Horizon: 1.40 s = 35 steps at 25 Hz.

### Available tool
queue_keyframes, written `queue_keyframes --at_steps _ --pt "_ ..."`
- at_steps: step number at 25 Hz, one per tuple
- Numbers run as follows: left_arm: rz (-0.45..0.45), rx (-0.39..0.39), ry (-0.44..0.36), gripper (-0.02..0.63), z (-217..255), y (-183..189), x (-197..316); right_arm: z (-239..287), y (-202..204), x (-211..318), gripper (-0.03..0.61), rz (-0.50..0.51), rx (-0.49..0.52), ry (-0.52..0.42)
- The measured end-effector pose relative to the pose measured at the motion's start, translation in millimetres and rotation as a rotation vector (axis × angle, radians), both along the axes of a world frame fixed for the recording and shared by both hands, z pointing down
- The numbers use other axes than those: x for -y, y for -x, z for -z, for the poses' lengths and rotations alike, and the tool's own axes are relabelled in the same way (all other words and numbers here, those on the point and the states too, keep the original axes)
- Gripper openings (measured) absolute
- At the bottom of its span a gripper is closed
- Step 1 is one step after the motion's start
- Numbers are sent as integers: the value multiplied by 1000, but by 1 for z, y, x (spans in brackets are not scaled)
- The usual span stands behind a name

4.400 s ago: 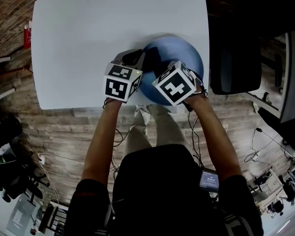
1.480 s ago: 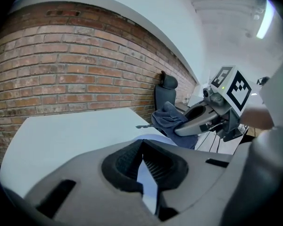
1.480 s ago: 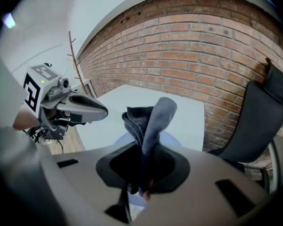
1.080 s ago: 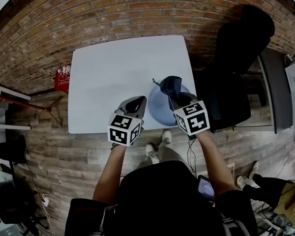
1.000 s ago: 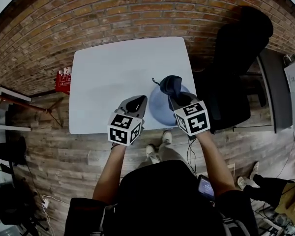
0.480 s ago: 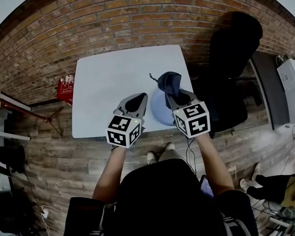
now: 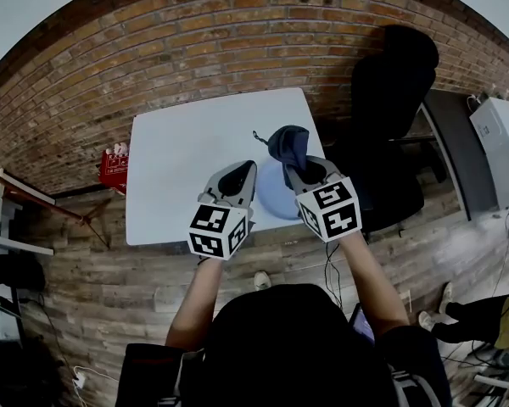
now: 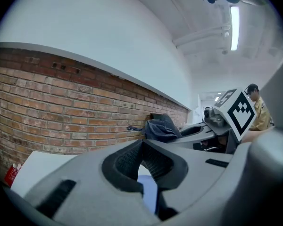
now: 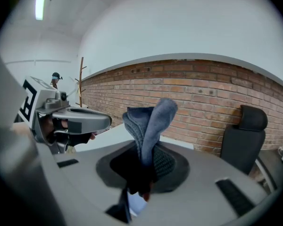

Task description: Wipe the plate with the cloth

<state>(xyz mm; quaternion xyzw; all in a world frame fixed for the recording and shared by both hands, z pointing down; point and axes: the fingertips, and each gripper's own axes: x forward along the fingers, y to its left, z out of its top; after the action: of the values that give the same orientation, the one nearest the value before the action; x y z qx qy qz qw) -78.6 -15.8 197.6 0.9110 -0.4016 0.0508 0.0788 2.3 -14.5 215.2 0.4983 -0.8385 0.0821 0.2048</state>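
Note:
A round blue plate [image 7: 270,197] lies on the white table [image 7: 187,155] near its front right corner. My right gripper [image 7: 308,170] is raised over the plate and shut on a dark blue cloth [image 7: 288,145], which sticks up from its jaws [image 9: 148,121]. My left gripper [image 7: 240,175] is held beside it at the plate's left side, jaws shut with nothing between them [image 8: 144,161]. The left gripper view shows the cloth [image 8: 162,128] to the right. Both gripper views point at the brick wall, with only a sliver of plate [image 8: 148,194] below the jaws.
A black office chair [image 7: 390,83] stands right of the table. A small red object [image 7: 113,161] sits on the wooden floor at the table's left. The brick wall [image 7: 195,32] runs behind the table. A white shelf [image 7: 0,219] is at far left.
Since 4.4 s ago both grippers have lifted off the plate, the right one carrying the cloth up. Over the last second they keep their pose while the head view draws back.

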Motion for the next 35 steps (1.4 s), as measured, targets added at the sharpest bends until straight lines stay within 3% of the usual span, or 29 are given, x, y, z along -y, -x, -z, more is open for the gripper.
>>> queue_keyframes --at_steps 11,21,35 --pt "37 -21 -31 20 24 -25 -38 23 -28 -35 61 28 1 -42" --pt "93 7 -36 20 26 -35 -72 38 -40 -69 61 67 44 -81" --pt "104 20 -78 20 45 -56 -126 53 -63 -120 61 66 80 -130"
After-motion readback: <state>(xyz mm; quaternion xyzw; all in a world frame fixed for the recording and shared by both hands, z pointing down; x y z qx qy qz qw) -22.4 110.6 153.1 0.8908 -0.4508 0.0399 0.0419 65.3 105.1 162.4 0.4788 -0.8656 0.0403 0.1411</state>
